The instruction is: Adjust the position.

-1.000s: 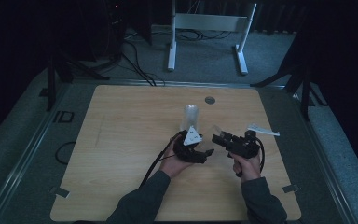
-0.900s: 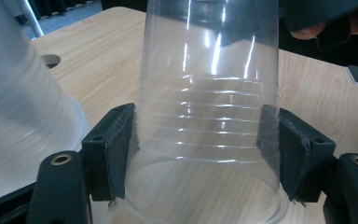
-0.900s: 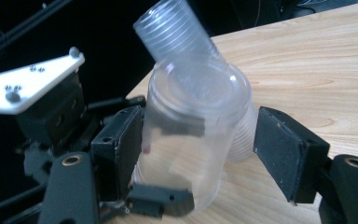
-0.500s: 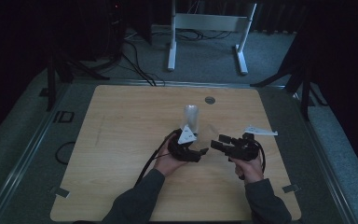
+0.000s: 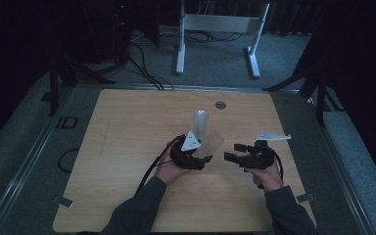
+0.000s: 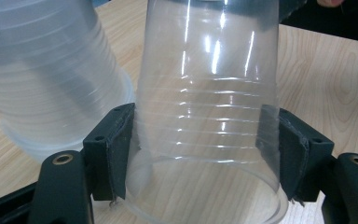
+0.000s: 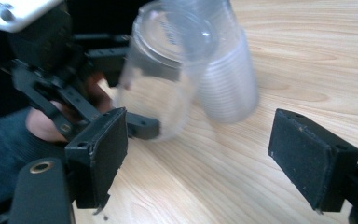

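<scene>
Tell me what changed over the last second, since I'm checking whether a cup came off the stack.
The left claw, shut on a clear plastic cup, has tipped it away from the cup stack, toward the right claw. The right claw's jaws have just been opening, with nothing between them; it was close against the cup before. The stack, the white piece and the table stayed put.
</scene>
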{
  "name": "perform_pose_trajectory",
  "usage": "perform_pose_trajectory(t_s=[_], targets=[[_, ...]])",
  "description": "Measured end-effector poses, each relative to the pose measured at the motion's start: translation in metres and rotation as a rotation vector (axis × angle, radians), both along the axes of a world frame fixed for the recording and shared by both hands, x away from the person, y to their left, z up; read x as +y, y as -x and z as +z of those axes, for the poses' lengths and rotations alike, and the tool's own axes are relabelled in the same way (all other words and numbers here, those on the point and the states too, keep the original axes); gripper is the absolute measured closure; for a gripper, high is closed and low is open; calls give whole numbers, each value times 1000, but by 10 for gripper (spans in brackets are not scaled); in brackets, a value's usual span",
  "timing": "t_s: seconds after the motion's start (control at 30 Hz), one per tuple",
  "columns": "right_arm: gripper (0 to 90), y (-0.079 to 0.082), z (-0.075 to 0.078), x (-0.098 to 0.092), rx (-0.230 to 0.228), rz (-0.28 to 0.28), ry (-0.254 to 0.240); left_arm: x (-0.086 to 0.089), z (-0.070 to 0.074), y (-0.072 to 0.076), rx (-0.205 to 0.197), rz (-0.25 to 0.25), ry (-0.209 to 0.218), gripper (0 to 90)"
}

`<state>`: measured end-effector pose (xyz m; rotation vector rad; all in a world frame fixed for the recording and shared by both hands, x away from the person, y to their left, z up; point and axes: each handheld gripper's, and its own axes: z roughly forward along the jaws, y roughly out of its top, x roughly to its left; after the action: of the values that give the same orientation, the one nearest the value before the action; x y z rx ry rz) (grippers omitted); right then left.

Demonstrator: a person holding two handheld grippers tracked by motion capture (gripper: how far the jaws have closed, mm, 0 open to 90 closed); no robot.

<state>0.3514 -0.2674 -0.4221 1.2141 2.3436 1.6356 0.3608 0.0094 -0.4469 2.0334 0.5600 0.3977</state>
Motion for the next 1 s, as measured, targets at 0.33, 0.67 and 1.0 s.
perform_pose_trajectory(t_s=[0.33, 0.67, 1.0], targets=[[310, -3, 13, 4, -63, 57, 213, 10, 1, 2, 3, -18, -23, 297], [362, -6, 24, 21, -126, 144, 436, 17, 3, 3, 0, -42, -46, 297], [423, -6, 28, 37, -162, 215, 573, 19, 3, 5, -8, -80, -72, 297]])
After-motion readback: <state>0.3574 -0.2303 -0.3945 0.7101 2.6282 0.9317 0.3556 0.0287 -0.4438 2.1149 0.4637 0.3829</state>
